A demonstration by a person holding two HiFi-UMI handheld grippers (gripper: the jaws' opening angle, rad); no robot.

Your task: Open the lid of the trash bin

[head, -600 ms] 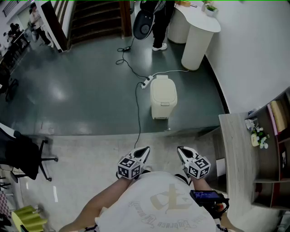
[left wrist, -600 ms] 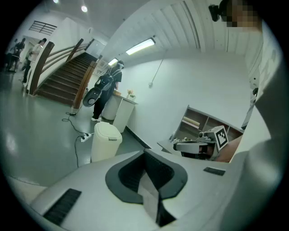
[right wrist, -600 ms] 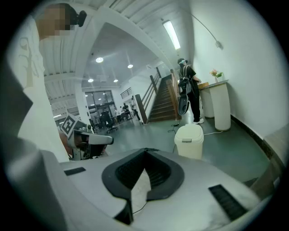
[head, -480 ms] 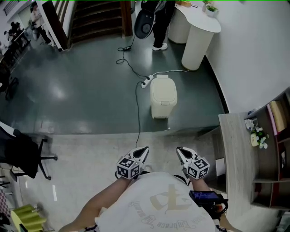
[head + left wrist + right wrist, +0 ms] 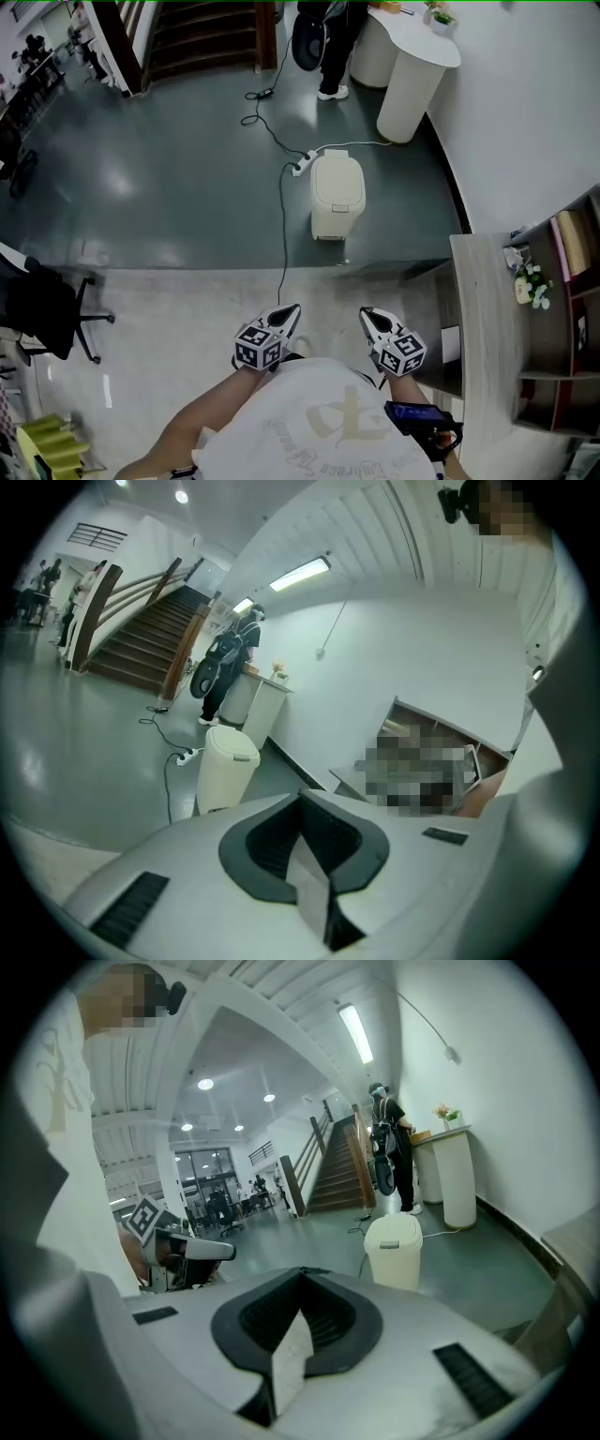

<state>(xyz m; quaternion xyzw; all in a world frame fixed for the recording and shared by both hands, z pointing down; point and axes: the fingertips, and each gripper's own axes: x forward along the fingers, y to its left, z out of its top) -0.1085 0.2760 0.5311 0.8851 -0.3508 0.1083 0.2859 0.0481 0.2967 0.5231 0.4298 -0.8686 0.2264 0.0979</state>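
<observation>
Left gripper (image 5: pixel 287 315), right gripper (image 5: pixel 367 319): closed, tips together, nothing between the jaws. Held low and close to the body, both aimed forward at the bin (image 5: pixel 336 195).

Bin location: upright on the dark floor (image 5: pixel 169 187), straight ahead, well apart from both grippers, beyond the edge of the pale floor (image 5: pixel 169 309). Power strip (image 5: pixel 301 168) and cable (image 5: pixel 282 234) just beside its far left corner. White column (image 5: pixel 412 84) further back on the right.

Orientation: long axis vertical. Lid (image 5: pixel 337 178) on top, closed, longer front-to-back than across. Front face turned toward the grippers, marked by a small grey tab (image 5: pixel 388 1244) at the lid's front edge. Hinge probably at the far edge, so expect an upward, rearward swing.

Handling, as judged: thin moulded plastic, light, stiff, smooth. Likely to skid or tip on the glossy floor if pushed sideways. Take hold at the tab or front lip only: open 1 gripper first, hook under, lift straight up. Steady the body with the other gripper if needed. Pedal at the base: cannot tell.
</observation>
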